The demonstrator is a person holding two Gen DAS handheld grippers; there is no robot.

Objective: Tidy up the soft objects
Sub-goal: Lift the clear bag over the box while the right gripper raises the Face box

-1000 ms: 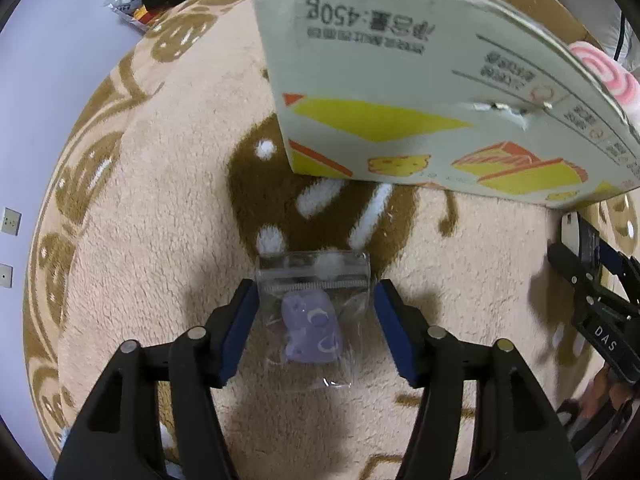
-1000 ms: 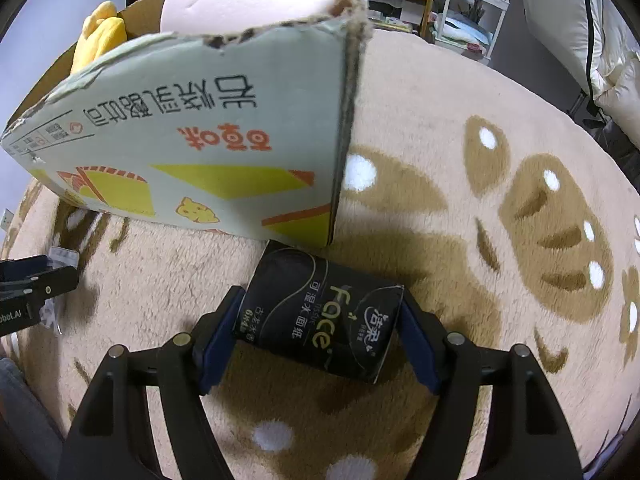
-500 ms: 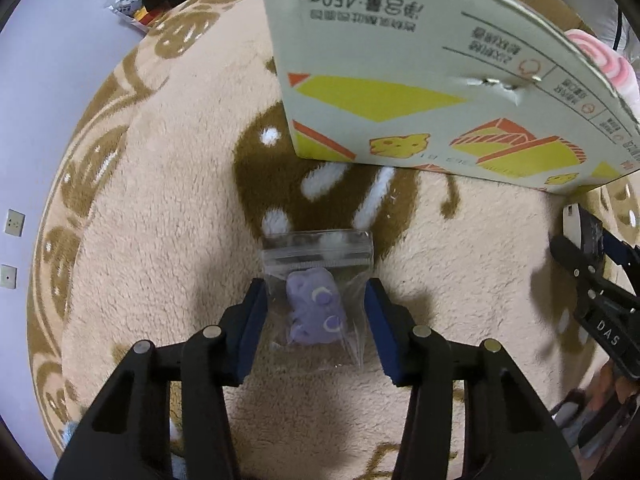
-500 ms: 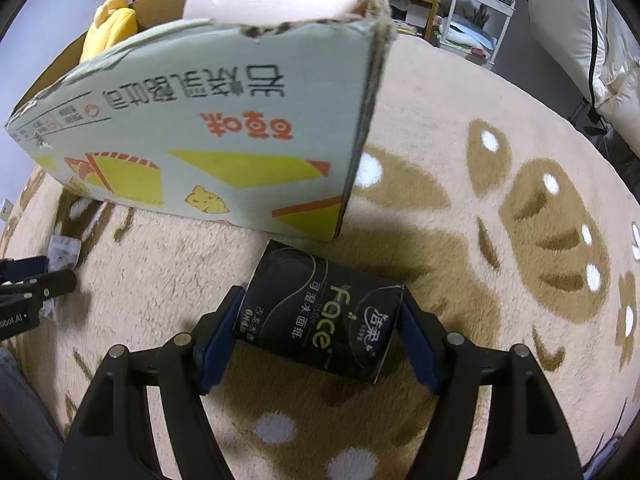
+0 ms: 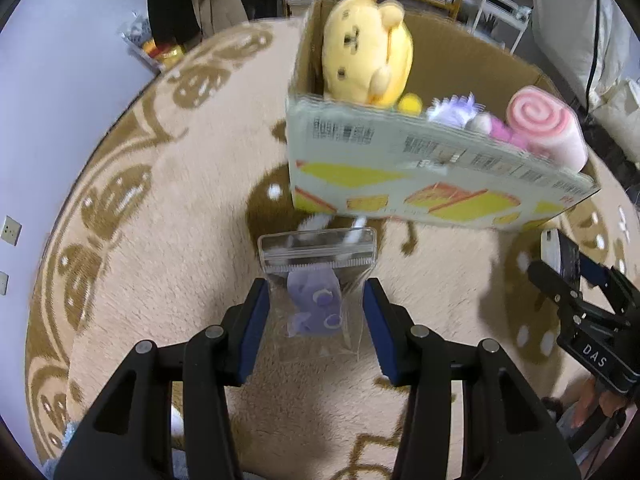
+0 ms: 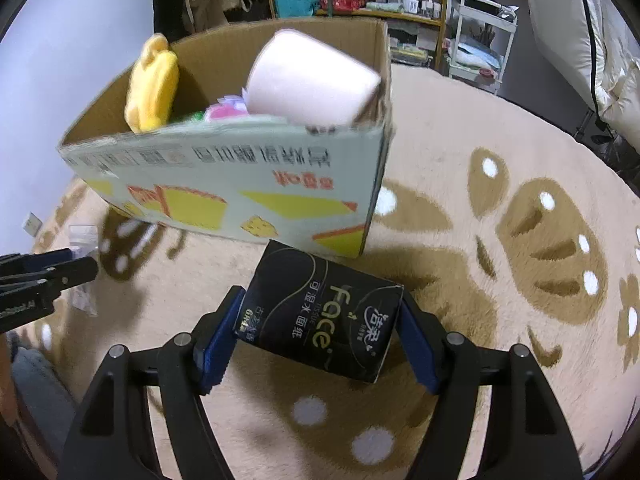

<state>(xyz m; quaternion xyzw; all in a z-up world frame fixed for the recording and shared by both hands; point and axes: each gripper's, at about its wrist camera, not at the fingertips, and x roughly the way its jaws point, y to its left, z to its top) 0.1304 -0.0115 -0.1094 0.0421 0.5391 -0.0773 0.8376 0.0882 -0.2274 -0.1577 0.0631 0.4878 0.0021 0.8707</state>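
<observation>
A: Soft indoor light here, and both fisheye views bend hard at their black rounded corners.

B: The cardboard box [image 5: 420, 168] smears with motion blur in the left view; dark shadows pool on the rug [image 6: 500, 152] beneath it.

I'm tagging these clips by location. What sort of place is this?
Most likely a room in a home, perhaps a living room or bedroom. A plush patterned rug covers the floor, a cardboard box holds plush toys, and cluttered shelves stand along the back wall.
</observation>
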